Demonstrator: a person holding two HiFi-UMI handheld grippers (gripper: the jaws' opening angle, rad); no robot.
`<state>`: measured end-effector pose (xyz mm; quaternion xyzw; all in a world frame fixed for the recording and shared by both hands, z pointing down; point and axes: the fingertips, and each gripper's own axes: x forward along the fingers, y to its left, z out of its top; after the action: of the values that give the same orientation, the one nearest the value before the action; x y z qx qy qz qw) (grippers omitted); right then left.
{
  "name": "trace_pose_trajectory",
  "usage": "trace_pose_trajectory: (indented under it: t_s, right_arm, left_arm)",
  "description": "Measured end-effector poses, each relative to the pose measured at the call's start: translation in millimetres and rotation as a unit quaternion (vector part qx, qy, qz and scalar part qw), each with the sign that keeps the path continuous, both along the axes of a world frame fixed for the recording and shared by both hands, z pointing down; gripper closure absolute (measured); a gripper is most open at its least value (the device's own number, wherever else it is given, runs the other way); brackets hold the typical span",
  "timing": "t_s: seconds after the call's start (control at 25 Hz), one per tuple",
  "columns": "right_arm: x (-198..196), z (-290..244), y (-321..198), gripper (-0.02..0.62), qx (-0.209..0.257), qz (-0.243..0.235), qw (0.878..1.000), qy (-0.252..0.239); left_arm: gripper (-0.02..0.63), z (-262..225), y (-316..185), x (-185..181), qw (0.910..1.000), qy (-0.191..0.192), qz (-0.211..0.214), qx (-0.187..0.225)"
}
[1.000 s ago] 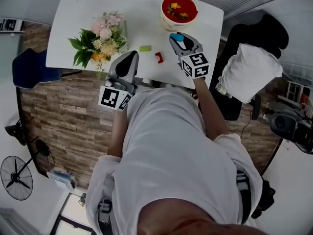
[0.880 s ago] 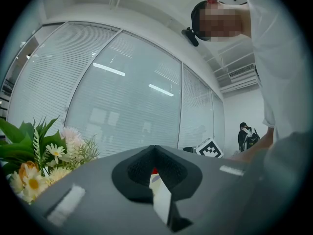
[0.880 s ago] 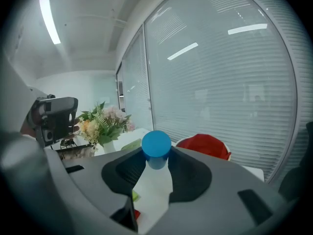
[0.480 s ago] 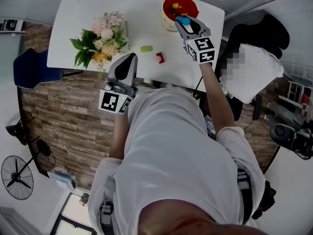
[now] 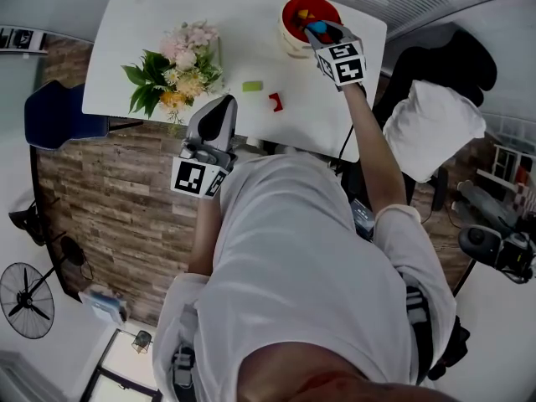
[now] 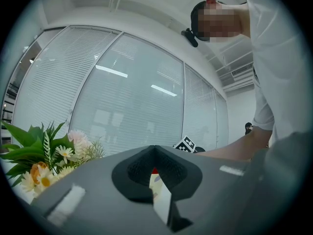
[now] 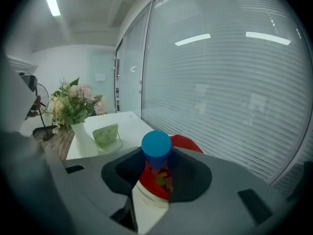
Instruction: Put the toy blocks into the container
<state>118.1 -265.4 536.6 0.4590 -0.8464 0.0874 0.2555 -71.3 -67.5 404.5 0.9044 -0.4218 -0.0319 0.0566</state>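
Right tool [image 5: 321, 32] clamps a smooth blue cylinder block [image 7: 156, 145] over the round red-lined container [image 5: 286, 33]. Left tool [image 5: 223, 103] empty, jaws together.

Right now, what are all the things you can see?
table: one, white, under everything
container: one, red inside, table's far right
blocks inside: several, mixed colours, in container
blue block: one, blue, in right claw above container
green block: one, green, mid-table
red block: one, red, beside green block
flowers: one bunch, pink and yellow, table's left
blue chair: one, blue, left side
black chair: one, black, right side
fan: one, black, floor
left claw: one, grey, shut, empty, table's near edge
right claw: one, grey, gripping blue block
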Motion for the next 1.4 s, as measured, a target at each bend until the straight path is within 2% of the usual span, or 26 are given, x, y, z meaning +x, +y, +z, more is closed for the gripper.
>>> trace_pose_trajectory:
  t_s: [0.36, 0.68, 1.4]
  right_arm:
    - [6.5, 38.2, -20.6, 0.453, -0.066, -0.005, 0.997, 0.051]
    - [7.0, 52.1, -26.5, 0.450, -0.092, -0.006, 0.993, 0.072]
    - [6.9, 29.0, -18.6, 0.454, -0.061, -0.005, 0.997, 0.044]
  left_arm:
    - [0.620, 0.6, 1.8, -1.8, 1.0000, -0.004, -0.007, -0.003]
    - [0.620, -0.1, 1.1, -4.9, 0.9999, -0.003, -0.012, -0.002]
    - [0.620, -4.2, 0.6, 1.4, 1.0000, -0.001, -0.003, -0.002]
